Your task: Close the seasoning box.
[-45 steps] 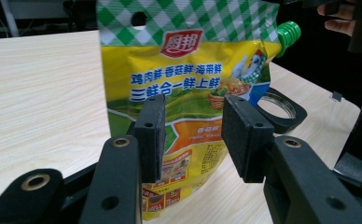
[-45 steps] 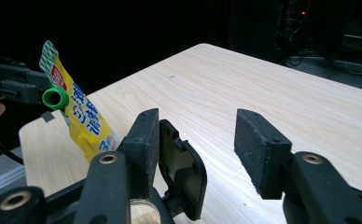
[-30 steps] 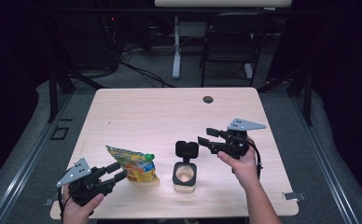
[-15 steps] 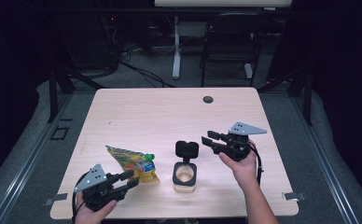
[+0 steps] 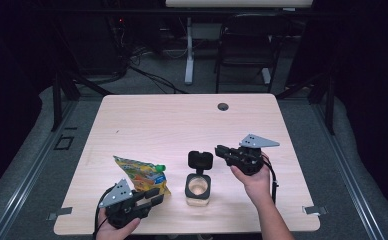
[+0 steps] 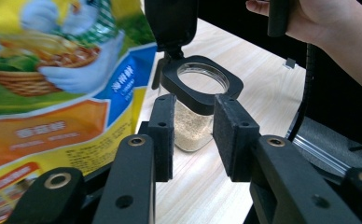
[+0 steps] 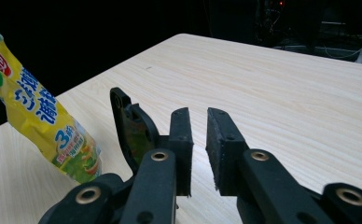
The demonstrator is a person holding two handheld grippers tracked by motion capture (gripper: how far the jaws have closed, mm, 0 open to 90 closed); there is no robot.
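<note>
Pouch (image 5: 141, 174): yellow, with green cap, orange band, blue patch, and a printed basket picture. Jar (image 5: 198, 189): clear, black collar and raised black lid (image 5: 200, 160), pale beige grains inside. Table (image 5: 182, 125): light wood grain. Both grippers: black, grey plates.

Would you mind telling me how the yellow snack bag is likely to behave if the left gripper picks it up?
The yellow snack bag looks like thin glossy film, so it will probably crumple and sag rather than stay stiff. Its shiny surface may slip between the pads. It seems light for its size, so a nudge from the left gripper could well slide or topple it.
</note>
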